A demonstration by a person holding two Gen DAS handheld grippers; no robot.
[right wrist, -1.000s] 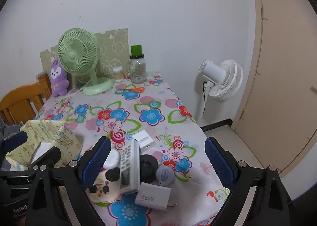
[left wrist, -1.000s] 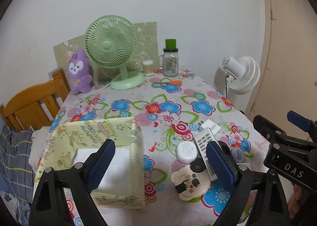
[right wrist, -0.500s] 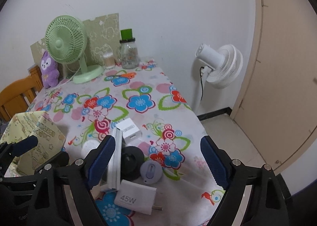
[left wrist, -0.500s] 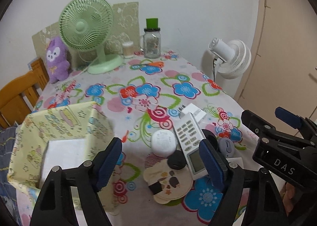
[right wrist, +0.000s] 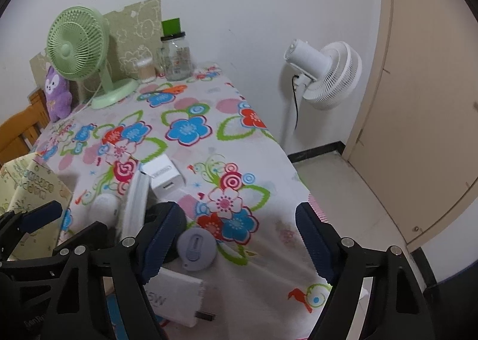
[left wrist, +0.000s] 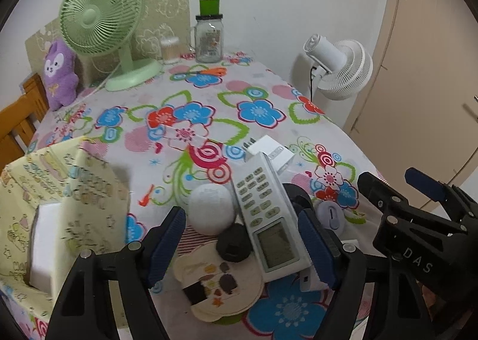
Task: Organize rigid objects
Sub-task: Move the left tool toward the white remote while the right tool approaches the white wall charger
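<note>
Left wrist view: left gripper (left wrist: 242,246) jaws wide, holding nothing, poised over a cluster on the floral tablecloth (left wrist: 209,95). White remote (left wrist: 267,214) lies between the fingers, beside a white round puck (left wrist: 210,208), black cap (left wrist: 234,246) and bear-shaped coaster (left wrist: 219,283). Yellow patterned box (left wrist: 68,199) sits left. Right gripper's body visible at right edge.

Right wrist view: right gripper (right wrist: 236,246) jaws wide, empty. Grey round gadget (right wrist: 196,246) just beside its left finger; white 45W charger (right wrist: 176,298) below; white plug adapter (right wrist: 163,175) farther back
</note>
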